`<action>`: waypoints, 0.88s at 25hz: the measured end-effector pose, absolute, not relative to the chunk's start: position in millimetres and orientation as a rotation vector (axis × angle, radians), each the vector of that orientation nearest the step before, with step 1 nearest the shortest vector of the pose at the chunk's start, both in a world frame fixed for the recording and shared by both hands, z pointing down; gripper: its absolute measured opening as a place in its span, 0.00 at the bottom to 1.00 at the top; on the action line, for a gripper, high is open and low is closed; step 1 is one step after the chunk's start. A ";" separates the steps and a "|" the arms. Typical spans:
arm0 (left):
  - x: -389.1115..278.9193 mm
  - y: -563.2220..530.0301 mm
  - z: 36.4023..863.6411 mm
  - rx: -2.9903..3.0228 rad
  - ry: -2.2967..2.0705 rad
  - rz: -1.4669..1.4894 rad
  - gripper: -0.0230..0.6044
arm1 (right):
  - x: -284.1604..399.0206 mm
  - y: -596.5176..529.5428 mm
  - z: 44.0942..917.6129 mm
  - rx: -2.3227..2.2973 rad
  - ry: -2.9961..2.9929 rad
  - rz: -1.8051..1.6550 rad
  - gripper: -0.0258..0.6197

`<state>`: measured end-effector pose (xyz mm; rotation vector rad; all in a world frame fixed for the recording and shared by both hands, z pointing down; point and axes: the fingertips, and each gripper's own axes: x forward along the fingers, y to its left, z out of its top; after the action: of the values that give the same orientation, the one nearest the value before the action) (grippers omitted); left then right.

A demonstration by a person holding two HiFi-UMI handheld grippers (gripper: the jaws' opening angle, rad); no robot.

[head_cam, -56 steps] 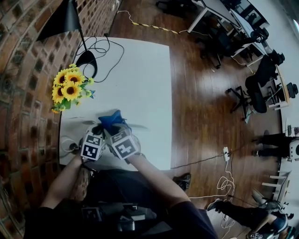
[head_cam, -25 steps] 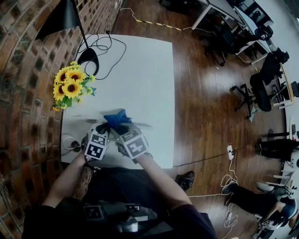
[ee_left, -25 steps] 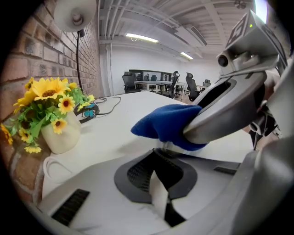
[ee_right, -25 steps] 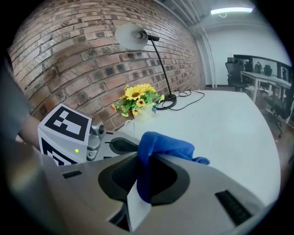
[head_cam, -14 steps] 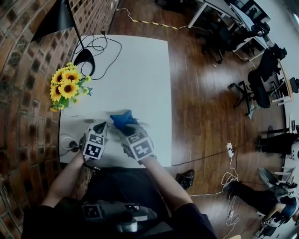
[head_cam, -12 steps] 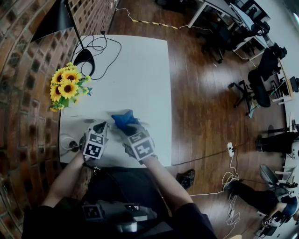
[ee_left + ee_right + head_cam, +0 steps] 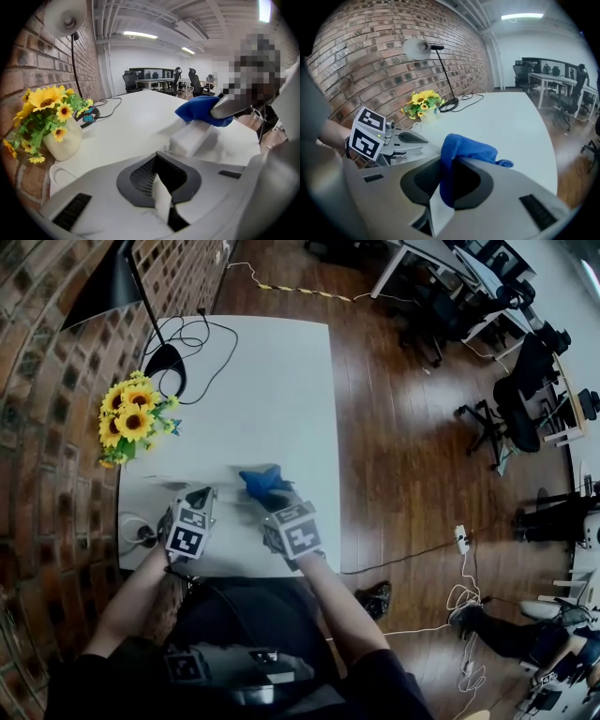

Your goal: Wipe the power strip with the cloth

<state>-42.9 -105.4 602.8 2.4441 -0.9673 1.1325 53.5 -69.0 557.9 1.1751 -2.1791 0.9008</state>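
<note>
A white power strip point(image 7: 190, 138) lies on the white table point(image 7: 281, 390), just ahead of my left gripper point(image 7: 158, 157). That gripper is shut, with nothing seen between its jaws, and sits at the strip's near end; whether it touches the strip is hidden. The blue cloth point(image 7: 262, 481) is bunched and lies over the strip's far end point(image 7: 202, 110). My right gripper point(image 7: 274, 497) is shut on the cloth point(image 7: 461, 150), which fills its jaws. In the right gripper view, the left gripper point(image 7: 418, 139) lies low to the left of the cloth.
A vase of sunflowers point(image 7: 131, 420) stands at the table's left edge by the brick wall. Behind it are a black lamp base point(image 7: 167, 360) and looped cables point(image 7: 202, 334). A white cable coil point(image 7: 136, 531) lies at the near left corner. Office chairs point(image 7: 511, 413) stand on the wood floor.
My right gripper has slid to the right with the blue cloth, away from the left gripper. The left gripper has stayed where it was.
</note>
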 end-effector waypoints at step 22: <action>-46.3 -107.9 608.7 2.306 -1.072 1.272 0.04 | 127.5 -55.3 565.3 1.194 -2.181 0.937 0.13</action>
<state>-46.3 -107.9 608.7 2.3057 -1.0723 1.2721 127.5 -55.3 565.3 1.1938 -2.1806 0.9365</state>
